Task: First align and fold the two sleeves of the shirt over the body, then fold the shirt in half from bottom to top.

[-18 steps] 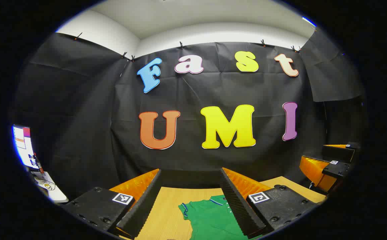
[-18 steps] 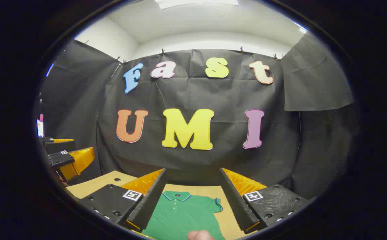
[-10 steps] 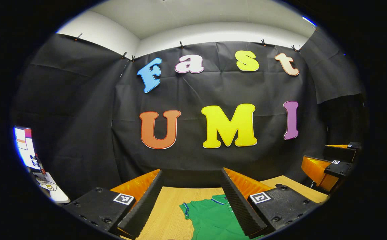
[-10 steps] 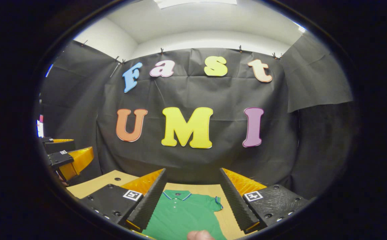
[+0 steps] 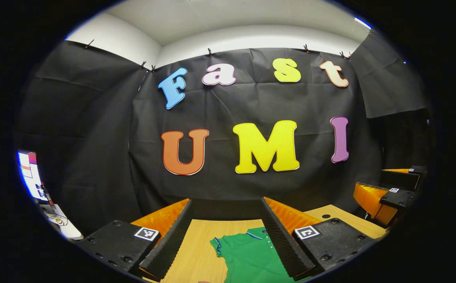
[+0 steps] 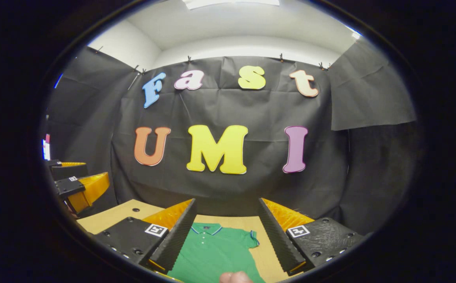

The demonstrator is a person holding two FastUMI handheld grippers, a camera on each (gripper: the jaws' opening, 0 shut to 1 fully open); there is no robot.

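Note:
A green polo shirt lies flat on the wooden table, collar toward the far wall. In the left gripper view its left short sleeve spreads out between my fingers. My left gripper is open and held above the shirt, touching nothing. In the right gripper view the shirt shows its collar and right sleeve. My right gripper is open above it as well. Each gripper appears off to the side in the other's view: the right one, the left one.
The table ends at the black cloth wall behind. A lit screen stands at far left with a white surface below it. A fingertip shows at the bottom edge of the right gripper view.
Both views have tilted down very slightly; the wall has shifted up and a little left. The shirt has not moved and both grippers stay open.

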